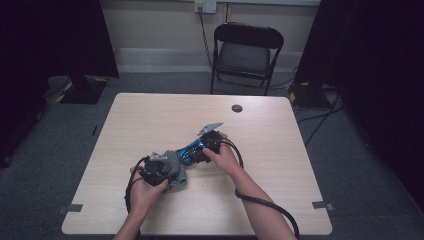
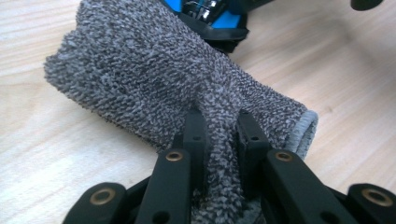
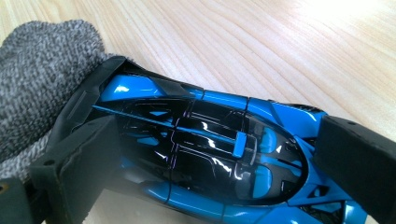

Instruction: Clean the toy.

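Left claw (image 2: pixel 219 135) clenched on grey terry cloth (image 2: pixel 154 79); right claw (image 3: pixel 210 154) clamps glossy blue-and-black toy car (image 3: pixel 210 158). Risk: cloth at car's 9 o'clock snags, tugging it loose.

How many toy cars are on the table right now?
1: the blue and black toy car lies mid-table between the right gripper's jaws, one end touching the grey cloth pinched by the left gripper.

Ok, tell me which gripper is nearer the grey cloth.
Left. The left gripper pinches a fold of the grey cloth; the right gripper clamps the blue toy car beside it.
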Tool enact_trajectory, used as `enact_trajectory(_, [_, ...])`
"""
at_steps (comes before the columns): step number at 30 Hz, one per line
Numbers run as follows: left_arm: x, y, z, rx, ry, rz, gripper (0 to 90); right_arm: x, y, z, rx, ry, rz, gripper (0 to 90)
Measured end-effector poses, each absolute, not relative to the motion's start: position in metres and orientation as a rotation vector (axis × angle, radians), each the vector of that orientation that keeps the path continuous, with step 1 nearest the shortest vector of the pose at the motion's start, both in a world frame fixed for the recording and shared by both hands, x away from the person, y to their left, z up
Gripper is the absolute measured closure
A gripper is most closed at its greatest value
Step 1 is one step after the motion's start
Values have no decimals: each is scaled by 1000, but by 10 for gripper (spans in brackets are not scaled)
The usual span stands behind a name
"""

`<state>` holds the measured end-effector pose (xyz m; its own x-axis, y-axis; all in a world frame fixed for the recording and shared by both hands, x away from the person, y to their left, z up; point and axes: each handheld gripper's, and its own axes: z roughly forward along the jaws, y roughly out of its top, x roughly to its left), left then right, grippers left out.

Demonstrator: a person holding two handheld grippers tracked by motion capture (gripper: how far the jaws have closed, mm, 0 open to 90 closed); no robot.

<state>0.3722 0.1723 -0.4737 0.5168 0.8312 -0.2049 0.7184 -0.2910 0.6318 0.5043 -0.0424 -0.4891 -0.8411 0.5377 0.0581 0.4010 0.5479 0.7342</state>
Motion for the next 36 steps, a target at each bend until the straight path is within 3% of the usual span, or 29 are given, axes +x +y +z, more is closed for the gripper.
enact_trajectory(36, [348, 125, -468, 2147, 1052, 81, 775, 505, -42, -489, 798, 2612, 1163, 2])
